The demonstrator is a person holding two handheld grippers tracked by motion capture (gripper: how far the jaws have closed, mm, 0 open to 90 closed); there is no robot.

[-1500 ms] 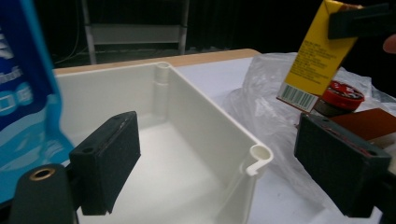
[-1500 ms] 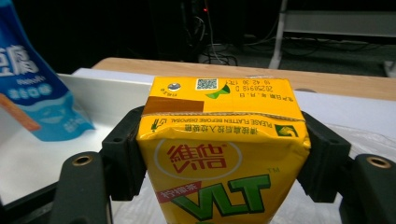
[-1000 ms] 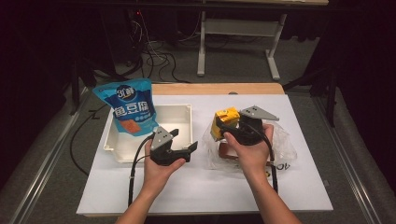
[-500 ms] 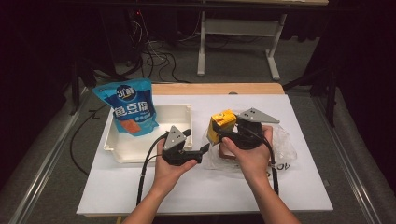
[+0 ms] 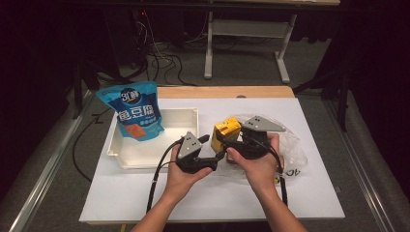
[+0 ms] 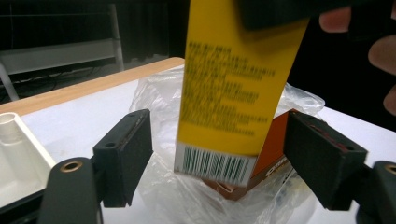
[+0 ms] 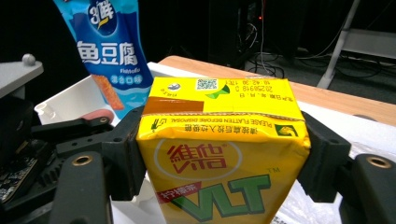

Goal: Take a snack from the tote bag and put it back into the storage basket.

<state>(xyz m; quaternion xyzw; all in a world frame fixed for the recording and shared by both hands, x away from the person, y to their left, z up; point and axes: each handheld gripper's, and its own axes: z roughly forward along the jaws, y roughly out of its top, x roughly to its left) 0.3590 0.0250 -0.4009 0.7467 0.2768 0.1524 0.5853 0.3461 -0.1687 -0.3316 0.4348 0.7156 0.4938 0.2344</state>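
My right gripper (image 5: 226, 140) is shut on a yellow VLT drink carton (image 5: 227, 127), holding it upright above a clear plastic bag (image 5: 291, 151). In the right gripper view both pads press the sides of the carton (image 7: 219, 140), with the right gripper (image 7: 219, 161) around its upper half. My left gripper (image 5: 212, 148) reaches in from the left. In the left gripper view the carton's (image 6: 233, 93) lower end with the barcode hangs between the left gripper's (image 6: 222, 151) jaws, which have just been closing; a gap remains on each side. An orange-brown box (image 6: 276, 158) lies in the bag (image 6: 159, 98) below.
A white tray (image 5: 126, 155) sits at the left of the white table top, with a blue snack pouch (image 5: 136, 114) standing at its far-left corner. The pouch (image 7: 105, 51) and tray (image 7: 70, 100) also appear behind the carton. Cables trail from both grippers toward the table's front edge.
My left gripper has moved right, from beside the tray to the carton, and its jaws now straddle the carton's lower end. The right gripper and carton have stayed put.
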